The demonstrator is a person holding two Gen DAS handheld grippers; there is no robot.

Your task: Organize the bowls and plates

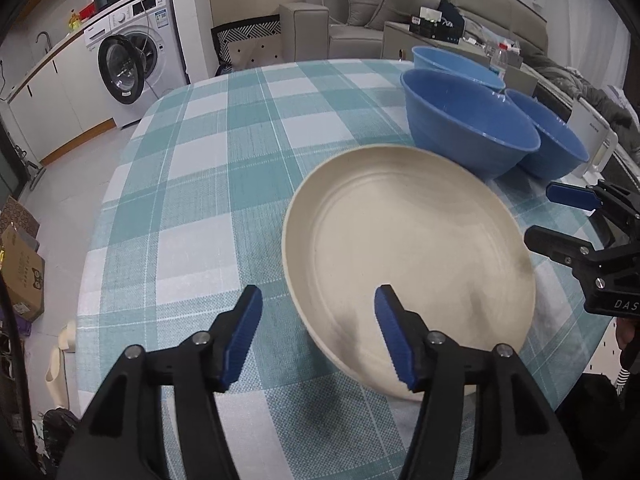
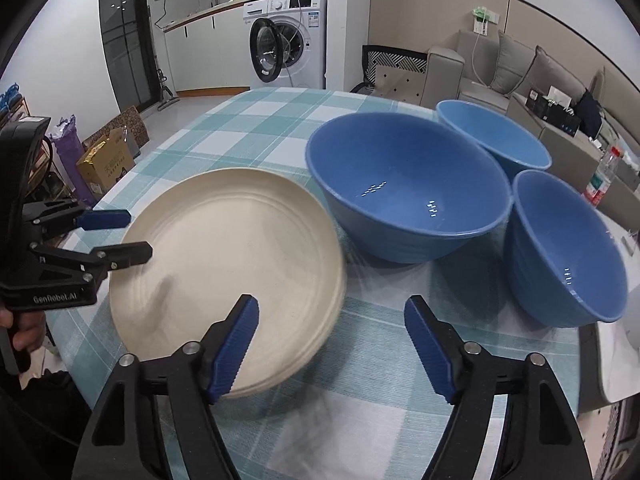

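Note:
A cream plate (image 1: 408, 248) lies on the checked tablecloth (image 1: 208, 184); it also shows in the right wrist view (image 2: 224, 256), looking like a stack of plates with blurred edges. Three blue bowls stand behind it: a large one (image 2: 404, 184), a medium one (image 2: 568, 248) and a far one (image 2: 492, 136). My left gripper (image 1: 318, 332) is open, its right finger over the plate's near rim. My right gripper (image 2: 332, 344) is open and empty, just right of the plate, in front of the large bowl.
The table's edges fall away on all sides. A washing machine (image 2: 288, 44) and counter stand at the back, a grey sofa (image 2: 520, 76) to the right, cardboard boxes (image 2: 106, 160) on the floor to the left. A plastic bottle (image 2: 602, 178) stands beyond the bowls.

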